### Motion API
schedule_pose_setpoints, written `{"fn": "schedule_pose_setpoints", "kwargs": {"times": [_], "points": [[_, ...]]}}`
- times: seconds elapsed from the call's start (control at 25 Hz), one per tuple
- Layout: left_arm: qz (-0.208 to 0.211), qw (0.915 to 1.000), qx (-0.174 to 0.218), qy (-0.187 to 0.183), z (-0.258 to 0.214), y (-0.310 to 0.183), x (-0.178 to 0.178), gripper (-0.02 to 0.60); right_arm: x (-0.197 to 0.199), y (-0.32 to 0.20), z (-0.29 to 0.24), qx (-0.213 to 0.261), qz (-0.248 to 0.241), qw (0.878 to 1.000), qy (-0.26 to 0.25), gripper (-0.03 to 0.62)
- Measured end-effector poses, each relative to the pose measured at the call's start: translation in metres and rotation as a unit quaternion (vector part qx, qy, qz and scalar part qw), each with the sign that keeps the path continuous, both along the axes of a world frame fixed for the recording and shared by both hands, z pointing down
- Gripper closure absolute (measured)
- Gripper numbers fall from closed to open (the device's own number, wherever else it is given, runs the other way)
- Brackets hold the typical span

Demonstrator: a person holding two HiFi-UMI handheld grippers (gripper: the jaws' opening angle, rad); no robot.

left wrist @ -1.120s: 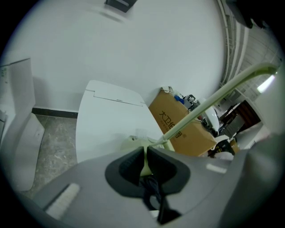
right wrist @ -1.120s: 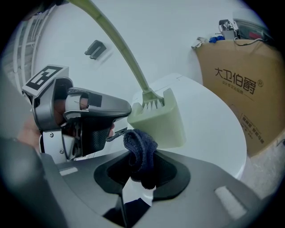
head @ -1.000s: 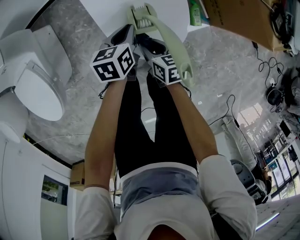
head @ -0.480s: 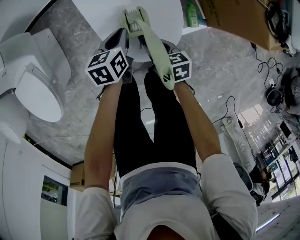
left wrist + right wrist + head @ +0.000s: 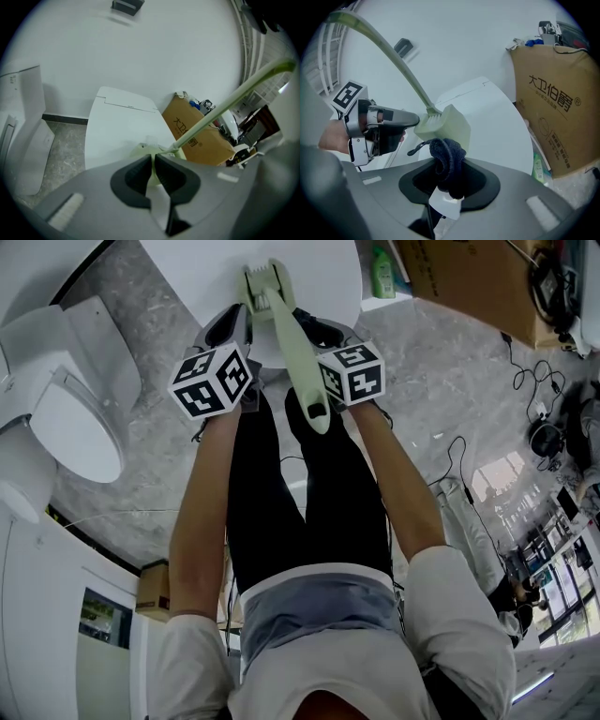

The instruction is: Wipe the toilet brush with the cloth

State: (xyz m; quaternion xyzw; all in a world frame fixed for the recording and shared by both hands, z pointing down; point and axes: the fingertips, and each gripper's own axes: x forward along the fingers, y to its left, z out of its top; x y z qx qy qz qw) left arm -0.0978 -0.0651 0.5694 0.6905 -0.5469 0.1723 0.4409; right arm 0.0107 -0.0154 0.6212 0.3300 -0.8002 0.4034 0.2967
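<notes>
Swinging left, toilet brush (image 5: 287, 334) handle now beside right gripper (image 5: 449, 164)

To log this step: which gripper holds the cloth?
The right gripper: its jaws clamp the dark cloth. The left gripper grips the green brush.

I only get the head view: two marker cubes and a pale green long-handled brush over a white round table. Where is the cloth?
Observer: The right gripper view shows a dark blue knitted cloth clamped between the jaws of the right gripper.
Operator: So what holds the brush?
Observer: The left gripper. Its view shows the jaws shut on the pale green plastic toilet brush near its head.
</notes>
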Motion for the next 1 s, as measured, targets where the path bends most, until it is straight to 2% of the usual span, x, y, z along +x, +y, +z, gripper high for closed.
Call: {"fn": "schedule_pose_setpoints", "kwargs": {"times": [0.4, 1.0], "points": [[-0.012, 0.9999, -0.003, -0.006, 0.000, -0.001, 0.001, 0.581, 0.014, -0.012, 0.005, -0.007, -0.011, 1.000, 0.008, 0.487], [-0.022, 0.9997, -0.005, -0.011, 0.001, -0.002, 0.003, 0.581, 0.029, -0.056, 0.003, 0.011, -0.008, 1.000, 0.011, 0.487]]}}
